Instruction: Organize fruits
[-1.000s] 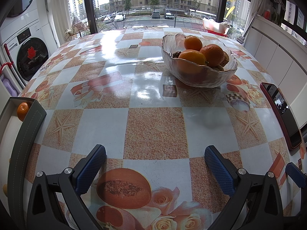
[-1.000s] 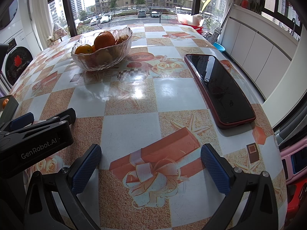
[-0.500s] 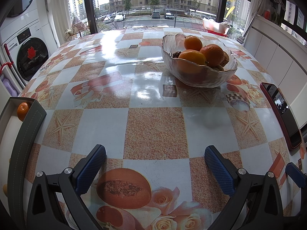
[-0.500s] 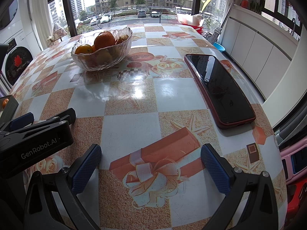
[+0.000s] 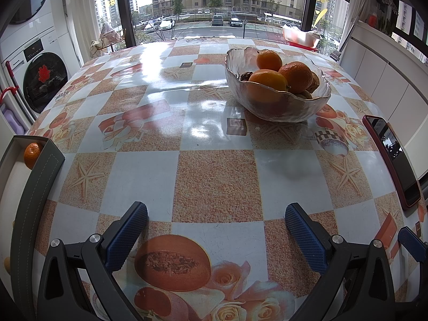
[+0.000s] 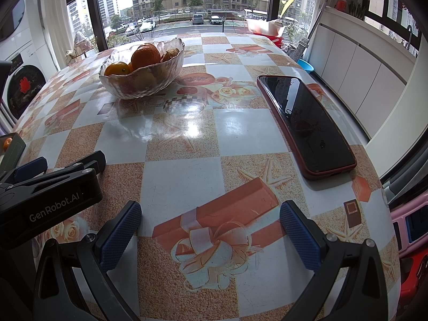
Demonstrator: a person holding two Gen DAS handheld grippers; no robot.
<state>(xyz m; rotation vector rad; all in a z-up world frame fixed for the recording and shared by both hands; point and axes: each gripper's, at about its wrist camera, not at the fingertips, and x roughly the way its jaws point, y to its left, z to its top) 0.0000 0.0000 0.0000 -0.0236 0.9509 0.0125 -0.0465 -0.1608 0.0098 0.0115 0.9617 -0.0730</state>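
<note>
Both the left hand-held gripper [image 5: 216, 216] and right hand-held gripper [image 6: 210, 215] are held apart and empty; oranges [image 5: 268, 60] sit in the glass bowl [image 5: 278, 107] at upper right, so a reach toward it is judged next.

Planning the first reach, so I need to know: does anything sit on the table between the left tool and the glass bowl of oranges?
Nothing visible does. Between the open left tool and the clear glass bowl of oranges lies only bare checkered tablecloth. The red-cased phone lies off to the right.
</note>
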